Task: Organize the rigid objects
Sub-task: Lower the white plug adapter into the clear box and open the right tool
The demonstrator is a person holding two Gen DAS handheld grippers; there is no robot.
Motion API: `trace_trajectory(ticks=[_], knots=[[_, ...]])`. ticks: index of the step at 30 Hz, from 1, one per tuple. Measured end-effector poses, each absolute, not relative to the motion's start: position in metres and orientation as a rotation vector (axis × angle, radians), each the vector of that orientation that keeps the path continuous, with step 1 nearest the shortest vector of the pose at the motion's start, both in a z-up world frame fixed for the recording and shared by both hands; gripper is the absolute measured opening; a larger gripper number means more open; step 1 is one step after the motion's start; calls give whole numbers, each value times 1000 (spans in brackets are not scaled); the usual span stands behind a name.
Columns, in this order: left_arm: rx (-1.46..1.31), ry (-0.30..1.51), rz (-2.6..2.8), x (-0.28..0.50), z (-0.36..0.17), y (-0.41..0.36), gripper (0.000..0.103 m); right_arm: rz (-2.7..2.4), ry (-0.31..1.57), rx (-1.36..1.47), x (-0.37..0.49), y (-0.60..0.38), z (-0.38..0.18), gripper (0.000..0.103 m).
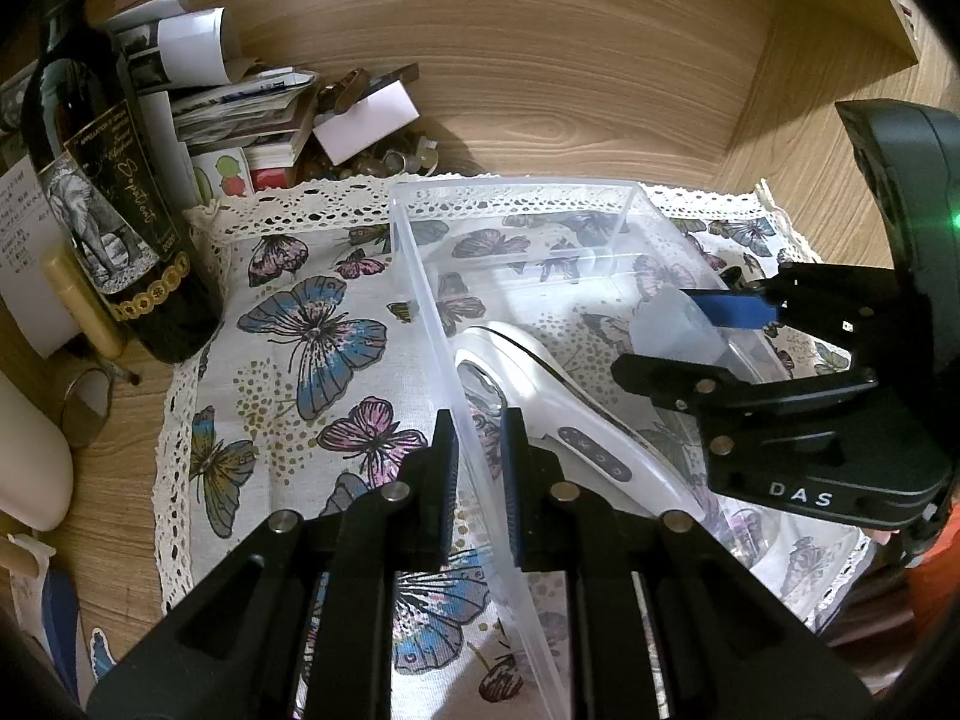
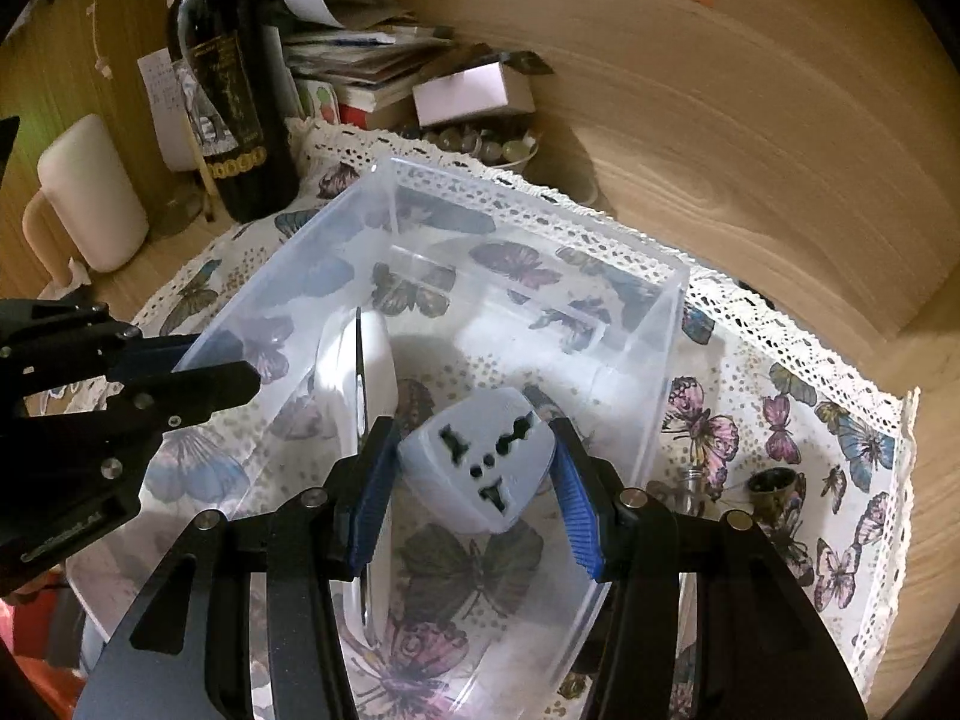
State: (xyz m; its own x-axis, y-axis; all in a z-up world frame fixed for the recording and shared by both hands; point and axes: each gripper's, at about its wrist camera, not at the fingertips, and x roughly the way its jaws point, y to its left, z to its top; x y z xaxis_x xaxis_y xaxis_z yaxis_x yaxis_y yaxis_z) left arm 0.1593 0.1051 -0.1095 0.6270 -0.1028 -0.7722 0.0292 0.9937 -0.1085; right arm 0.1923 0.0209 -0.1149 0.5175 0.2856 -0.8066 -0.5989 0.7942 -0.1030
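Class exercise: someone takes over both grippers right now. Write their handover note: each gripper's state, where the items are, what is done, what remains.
Left gripper: shut on the near wall of the clear bin, steadying it.
Right gripper: shut on the white plug adapter, held over the bin's inside.
Done: the white handheld device lies in the bin.
Left: release the adapter into the bin; a small dark item on the butterfly cloth may follow.
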Motion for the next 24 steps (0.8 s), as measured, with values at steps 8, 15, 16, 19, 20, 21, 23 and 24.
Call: trace_trajectory(ticks=[8,15,16,19,20,21,23,24], knots=[[-89,890,-77,160,-109,104,14,544,859,-382,190,20,-107,47],[-89,889,-76,160,-109,103,14,535,795,-344,182,7,-84,55],[-92,890,-77,161,-109,103,14,530,777,-329,180,3,-78,56],[-93,890,-77,161,-109,103,14,509,736,-301,177,-7,-66,59],[-92,890,-76,161,-109,103,14,502,727,-293,177,-11,-62,60],[-91,890,-76,161,-109,103,14,496,714,-283,177,-15,-59,64],[-88,889,-75,161,-109,103,14,470,685,-266,176,-25,-51,67],[-87,889,-75,161,-109,103,14,459,674,-260,176,-29,-48,67]])
